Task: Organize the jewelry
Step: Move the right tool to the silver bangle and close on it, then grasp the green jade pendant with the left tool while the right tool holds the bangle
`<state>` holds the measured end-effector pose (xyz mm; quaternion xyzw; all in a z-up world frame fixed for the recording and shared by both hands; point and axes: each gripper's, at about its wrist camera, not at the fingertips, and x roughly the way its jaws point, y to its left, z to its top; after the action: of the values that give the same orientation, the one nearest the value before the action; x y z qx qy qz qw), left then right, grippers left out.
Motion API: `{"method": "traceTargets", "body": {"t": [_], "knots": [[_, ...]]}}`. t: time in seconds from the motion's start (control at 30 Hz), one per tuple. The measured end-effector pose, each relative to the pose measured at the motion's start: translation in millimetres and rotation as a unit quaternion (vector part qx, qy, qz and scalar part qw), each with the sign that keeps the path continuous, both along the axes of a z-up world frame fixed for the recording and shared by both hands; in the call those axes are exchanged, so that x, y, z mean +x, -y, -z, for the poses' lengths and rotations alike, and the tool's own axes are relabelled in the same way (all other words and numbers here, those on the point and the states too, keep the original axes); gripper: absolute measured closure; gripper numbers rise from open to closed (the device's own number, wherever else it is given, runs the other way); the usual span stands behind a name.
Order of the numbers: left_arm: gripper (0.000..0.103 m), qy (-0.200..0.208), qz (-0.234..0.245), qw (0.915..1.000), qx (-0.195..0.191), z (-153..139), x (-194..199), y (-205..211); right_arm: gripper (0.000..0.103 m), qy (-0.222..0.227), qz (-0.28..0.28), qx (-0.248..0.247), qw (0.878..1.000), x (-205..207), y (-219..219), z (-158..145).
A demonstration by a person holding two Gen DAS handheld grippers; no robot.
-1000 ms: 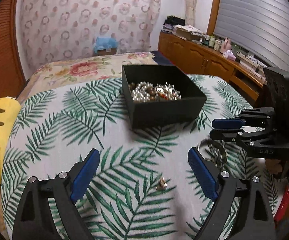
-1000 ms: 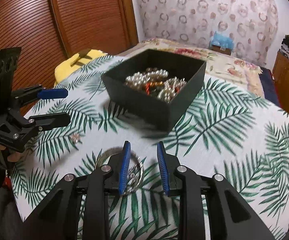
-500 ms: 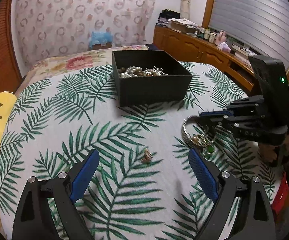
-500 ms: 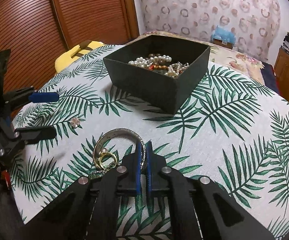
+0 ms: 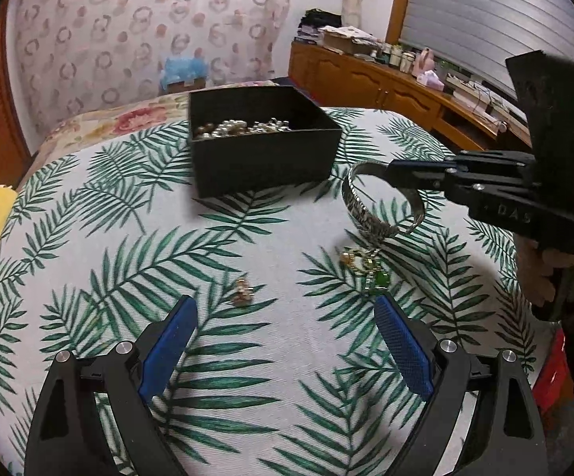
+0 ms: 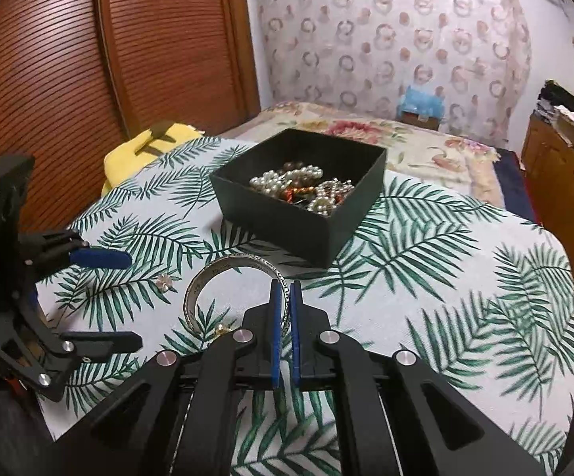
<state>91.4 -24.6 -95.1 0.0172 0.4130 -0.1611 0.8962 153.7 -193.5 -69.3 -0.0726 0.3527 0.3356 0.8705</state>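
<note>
Blue-padded and pinched tight, our right claw [image 6: 285,297] grips the near rim of the silver bangle [image 6: 223,277], the band passing between its pads. From the left wrist view the bangle [image 5: 370,214] hangs tilted off the claw's tip [image 5: 390,168], its lower edge low over the leaf-print cloth [image 5: 247,357], with a small gold and green charm cluster [image 5: 366,267] at its foot; we cannot tell whether those charms are attached to it or lying loose.

To do this step well, we judge we should keep the grip firm and carry the bangle level, high enough to clear the near wall of the black box [image 6: 287,222], then let go only once it is over the pearls [image 6: 294,176] inside. A thin rim in flat pads may swing or slip, so slow travel suits it.

Our left claw [image 5: 287,341] stands wide open and empty, just short of a small earring [image 5: 243,291] on the cloth. The box sits beyond both claws, well apart from the bangle.
</note>
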Motion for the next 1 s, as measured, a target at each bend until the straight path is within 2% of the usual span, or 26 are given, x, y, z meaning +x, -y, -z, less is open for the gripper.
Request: {"method": "traceTargets", "body": {"t": [0.33,0.43,0.47,0.53,0.6,0.87,0.93,1.0], "knots": [[0.017,0.002,0.038,0.9993,0.000,0,-6,36,0.098,-0.006,0.051,-0.019,0.998,-23,46,15],[0.041,0.001,0.051,0.9987,-0.005,-2,-5,47,0.098,-0.011,0.069,-0.017,0.997,-30,62,20],[0.045,-0.003,0.056,0.9984,-0.008,-1,-4,50,0.098,-0.013,0.076,-0.014,0.997,-33,68,21],[0.063,-0.010,0.066,0.9977,-0.008,2,-1,57,0.098,-0.017,0.084,-0.007,0.996,-38,76,24],[0.073,-0.013,0.073,0.9972,-0.003,4,1,63,0.098,-0.020,0.087,-0.003,0.996,-41,81,27],[0.076,-0.019,0.073,0.9969,0.021,8,7,76,0.098,-0.027,0.081,0.004,0.996,-45,85,34],[0.084,-0.025,0.071,0.9968,0.027,10,10,78,0.098,-0.025,0.081,0.005,0.996,-46,85,32],[0.087,-0.022,0.070,0.9967,0.036,10,12,80,0.098,-0.024,0.082,0.006,0.996,-45,86,31]]}}
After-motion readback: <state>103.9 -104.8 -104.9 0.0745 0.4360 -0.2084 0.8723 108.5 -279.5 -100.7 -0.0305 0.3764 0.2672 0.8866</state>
